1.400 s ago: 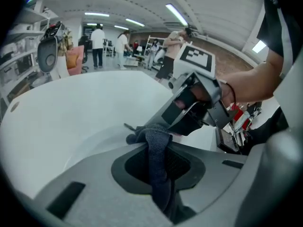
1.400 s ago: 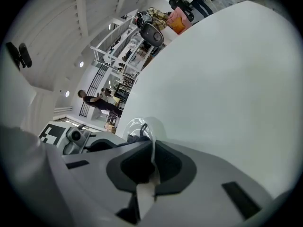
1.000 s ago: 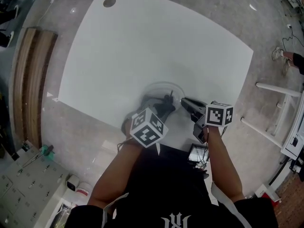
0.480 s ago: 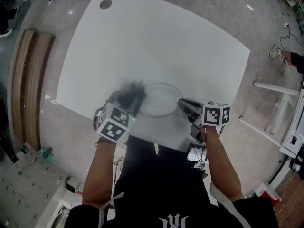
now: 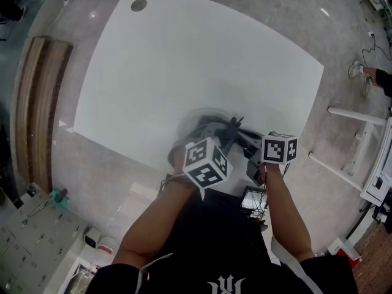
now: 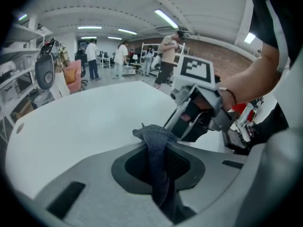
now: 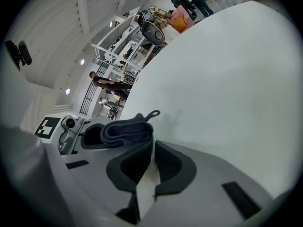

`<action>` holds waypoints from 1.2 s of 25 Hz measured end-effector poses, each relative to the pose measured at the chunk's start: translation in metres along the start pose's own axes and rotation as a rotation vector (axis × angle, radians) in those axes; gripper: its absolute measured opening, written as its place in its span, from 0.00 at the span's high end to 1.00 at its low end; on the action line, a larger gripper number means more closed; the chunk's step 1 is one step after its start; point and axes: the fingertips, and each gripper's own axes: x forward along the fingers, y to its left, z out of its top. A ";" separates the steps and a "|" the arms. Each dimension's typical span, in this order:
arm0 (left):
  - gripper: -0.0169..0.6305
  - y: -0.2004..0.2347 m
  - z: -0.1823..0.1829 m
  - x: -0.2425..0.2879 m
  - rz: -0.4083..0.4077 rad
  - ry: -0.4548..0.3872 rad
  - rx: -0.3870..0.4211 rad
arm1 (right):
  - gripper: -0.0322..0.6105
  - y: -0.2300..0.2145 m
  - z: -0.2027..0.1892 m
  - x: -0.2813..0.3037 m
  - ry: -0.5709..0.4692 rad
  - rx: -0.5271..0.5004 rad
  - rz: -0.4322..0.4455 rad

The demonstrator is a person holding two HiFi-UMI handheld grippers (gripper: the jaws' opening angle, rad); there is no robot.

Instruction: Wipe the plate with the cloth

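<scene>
Right gripper (image 7: pixel 149 150) pinches the plate (image 5: pixel 207 110) rim to steady it, while left gripper (image 6: pixel 158 148), clamped on the cloth (image 7: pixel 125 129), wipes over the plate.

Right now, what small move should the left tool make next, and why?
Probably sweep the left tool leftward across the plate: its cloth sits bunched beside the right tool, which is shut on the plate's rim, so most of the plate lies that way.
</scene>
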 end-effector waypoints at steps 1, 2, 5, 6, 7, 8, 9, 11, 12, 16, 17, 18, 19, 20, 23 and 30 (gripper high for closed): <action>0.90 0.006 -0.003 0.007 0.013 0.011 0.004 | 0.92 0.000 0.000 0.000 -0.002 0.007 0.002; 0.90 0.013 -0.006 0.010 0.026 0.019 0.000 | 0.92 0.001 0.000 0.000 -0.004 0.013 0.006; 0.90 0.035 -0.015 0.008 0.063 0.036 -0.011 | 0.92 0.002 0.002 0.000 -0.010 0.011 0.004; 0.90 0.042 -0.019 0.004 0.079 0.043 -0.015 | 0.92 0.003 0.002 0.000 -0.013 0.011 0.004; 0.90 0.048 -0.023 0.000 0.094 0.048 -0.027 | 0.92 0.003 0.002 -0.001 -0.018 0.015 0.006; 0.90 0.055 -0.028 -0.005 0.106 0.049 -0.046 | 0.92 0.002 0.002 -0.001 -0.022 0.018 0.008; 0.90 0.061 -0.033 -0.010 0.115 0.047 -0.068 | 0.92 0.002 0.002 -0.001 -0.025 0.020 0.009; 0.90 0.070 -0.045 -0.023 0.132 0.047 -0.104 | 0.92 0.001 0.003 -0.001 -0.026 0.020 0.007; 0.90 0.073 -0.053 -0.029 0.141 0.051 -0.121 | 0.92 0.000 0.002 -0.001 -0.025 0.019 0.006; 0.90 0.074 -0.082 -0.056 0.173 0.063 -0.184 | 0.92 0.000 0.002 -0.001 -0.025 0.024 0.006; 0.90 0.073 -0.088 -0.063 0.183 0.064 -0.198 | 0.92 0.000 0.002 -0.001 -0.025 0.025 0.006; 0.90 0.073 -0.093 -0.070 0.195 0.066 -0.212 | 0.92 -0.001 0.002 -0.001 -0.024 0.025 0.006; 0.90 0.073 -0.098 -0.077 0.208 0.072 -0.226 | 0.92 -0.001 0.002 -0.001 -0.023 0.026 0.008; 0.90 0.074 -0.104 -0.083 0.220 0.083 -0.240 | 0.92 -0.001 0.002 -0.001 -0.022 0.026 0.010; 0.90 0.079 -0.116 -0.102 0.233 0.103 -0.283 | 0.92 0.000 0.002 -0.001 -0.020 0.022 0.010; 0.90 0.033 -0.044 -0.074 0.061 -0.021 -0.234 | 0.92 -0.001 0.002 -0.003 -0.034 0.029 0.002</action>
